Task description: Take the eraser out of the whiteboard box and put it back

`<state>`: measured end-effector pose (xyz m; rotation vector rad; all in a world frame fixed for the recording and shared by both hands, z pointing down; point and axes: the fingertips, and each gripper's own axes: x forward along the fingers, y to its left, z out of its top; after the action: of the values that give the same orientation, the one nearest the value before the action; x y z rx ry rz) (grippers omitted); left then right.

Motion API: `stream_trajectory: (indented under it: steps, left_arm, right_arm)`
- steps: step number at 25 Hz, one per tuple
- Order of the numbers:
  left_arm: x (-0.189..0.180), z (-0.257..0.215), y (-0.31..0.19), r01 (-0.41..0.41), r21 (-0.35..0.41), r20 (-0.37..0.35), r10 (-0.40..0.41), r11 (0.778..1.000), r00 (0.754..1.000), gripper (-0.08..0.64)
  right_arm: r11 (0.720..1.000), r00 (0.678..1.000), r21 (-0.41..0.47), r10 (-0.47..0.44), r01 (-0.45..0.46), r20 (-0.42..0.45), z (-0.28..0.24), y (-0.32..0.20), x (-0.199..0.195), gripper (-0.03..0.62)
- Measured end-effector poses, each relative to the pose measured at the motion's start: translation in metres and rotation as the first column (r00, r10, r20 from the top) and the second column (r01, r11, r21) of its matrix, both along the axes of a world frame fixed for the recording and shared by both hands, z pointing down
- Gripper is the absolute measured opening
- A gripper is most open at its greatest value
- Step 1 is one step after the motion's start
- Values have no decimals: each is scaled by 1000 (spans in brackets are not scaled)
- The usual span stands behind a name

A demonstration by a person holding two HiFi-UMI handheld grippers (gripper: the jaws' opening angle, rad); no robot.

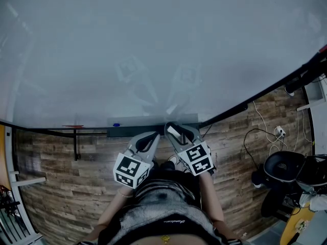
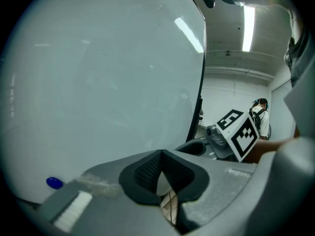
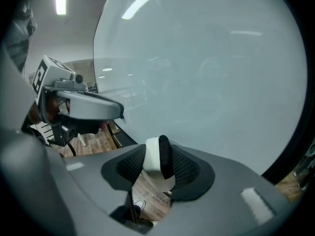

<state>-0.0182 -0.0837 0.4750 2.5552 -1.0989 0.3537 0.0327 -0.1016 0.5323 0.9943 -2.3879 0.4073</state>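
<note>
Eraser [image 3: 155,157] pinched edgewise in right gripper [image 3: 158,165], whiteboard box [image 1: 127,132] at 12 o'clock, likely for reinsertion | left gripper [image 2: 161,167] pressed together, empty, spare

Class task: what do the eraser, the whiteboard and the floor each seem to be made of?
Eraser: white body, probably plastic, with a dark layer, perhaps felt.
Whiteboard: smooth glossy sheet showing clear reflections.
Floor: matt wood-look planks with visible grain.

Glossy whiteboard [image 1: 153,45], matt eraser [image 3: 156,157], wood-plank floor [image 1: 61,188]
</note>
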Motion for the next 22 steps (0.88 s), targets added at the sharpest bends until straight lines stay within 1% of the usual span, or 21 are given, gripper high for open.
stream_trajectory:
  steps: [2, 8, 12, 15, 19, 22]
  left_arm:
    - [0, 1, -1, 2, -1, 0, -2, 1000, 1000, 2]
    - [-2, 3, -6, 5, -8, 0, -5, 1000, 1000, 2]
    - [7, 0, -13, 4, -9, 1, -4, 1000, 1000, 2]
    - [14, 0, -21, -1, -11, 1, 1, 1000, 1000, 0]
    - [2, 3, -6, -5, -8, 0, 5, 1000, 1000, 2]
    - [2, 4, -8, -7, -10, 0, 7, 1000, 1000, 0]
  right_arm:
    - [1000, 1000, -3, -1, 1, 3, 1, -1, 0, 173]
    - [1000, 998, -16, 3, -2, 61, -1, -3, -3, 222]
    - [1000, 995, -11, 28, -27, 92, -7, -10, 8, 245]
    - [1000, 995, -5, 26, -26, 92, -10, -14, 15, 247]
    - [1000, 996, 4, 18, -19, 88, -11, 1, 6, 250]
    - [1000, 996, 3, 21, -21, 88, -11, 1, 7, 253]
